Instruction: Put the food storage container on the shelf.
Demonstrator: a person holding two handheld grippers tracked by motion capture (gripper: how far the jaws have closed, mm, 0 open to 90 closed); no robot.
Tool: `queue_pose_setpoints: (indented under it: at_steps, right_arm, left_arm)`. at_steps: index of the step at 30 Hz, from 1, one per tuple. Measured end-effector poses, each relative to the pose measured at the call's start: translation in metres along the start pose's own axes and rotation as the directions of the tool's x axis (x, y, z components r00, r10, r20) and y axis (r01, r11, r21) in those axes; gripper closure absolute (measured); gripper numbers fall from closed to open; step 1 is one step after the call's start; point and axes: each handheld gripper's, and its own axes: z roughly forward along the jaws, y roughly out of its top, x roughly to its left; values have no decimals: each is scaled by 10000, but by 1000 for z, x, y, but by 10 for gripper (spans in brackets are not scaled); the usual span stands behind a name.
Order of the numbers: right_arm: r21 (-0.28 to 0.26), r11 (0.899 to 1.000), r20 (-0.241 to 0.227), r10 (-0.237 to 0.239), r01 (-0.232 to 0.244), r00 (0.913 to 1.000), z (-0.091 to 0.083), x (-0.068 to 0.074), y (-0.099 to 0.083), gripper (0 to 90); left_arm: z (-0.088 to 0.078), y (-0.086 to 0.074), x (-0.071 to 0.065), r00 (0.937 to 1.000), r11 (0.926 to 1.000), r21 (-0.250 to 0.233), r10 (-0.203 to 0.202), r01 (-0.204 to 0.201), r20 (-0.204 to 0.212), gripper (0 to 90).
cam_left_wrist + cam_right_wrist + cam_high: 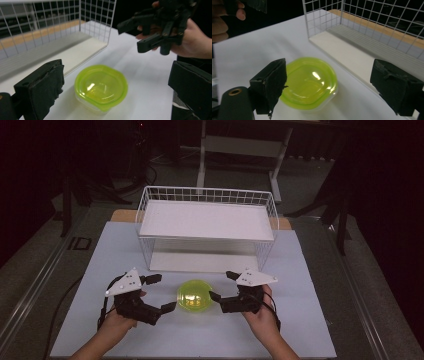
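A yellow-green lidded container (195,295) sat on the white surface (300,320), just in front of the white wire rack (207,227), between the two hand-held grippers. The left hand-held gripper (160,293) lay to the container's left with its jaws spread wide apart, clamping nothing; in the left gripper view the container (101,87) showed ahead between those jaws, touching neither. The right hand-held gripper (223,286) lay to the container's right, its jaws likewise wide apart and empty, pointing toward the container (308,82), near it without contact.
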Motion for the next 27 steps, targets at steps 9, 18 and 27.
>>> queue_pose_setpoints:
  at_steps: [9,18,27]
  right_arm:
    - [567,9946,-3,871,-869,9962,16,-12,-1,120]
    - [805,9737,355,2109,-2131,9769,34,-19,-12,164]
    - [1476,9309,-134,3396,-3340,9405,43,-26,-26,319]
  left_arm:
    - [25,-6,17,9914,9903,472,-1306,1308,-85,11]
    - [51,-19,27,9685,9627,1135,-2386,2456,-713,59]
    - [57,-41,31,9200,9088,1434,-3854,3918,-711,236]
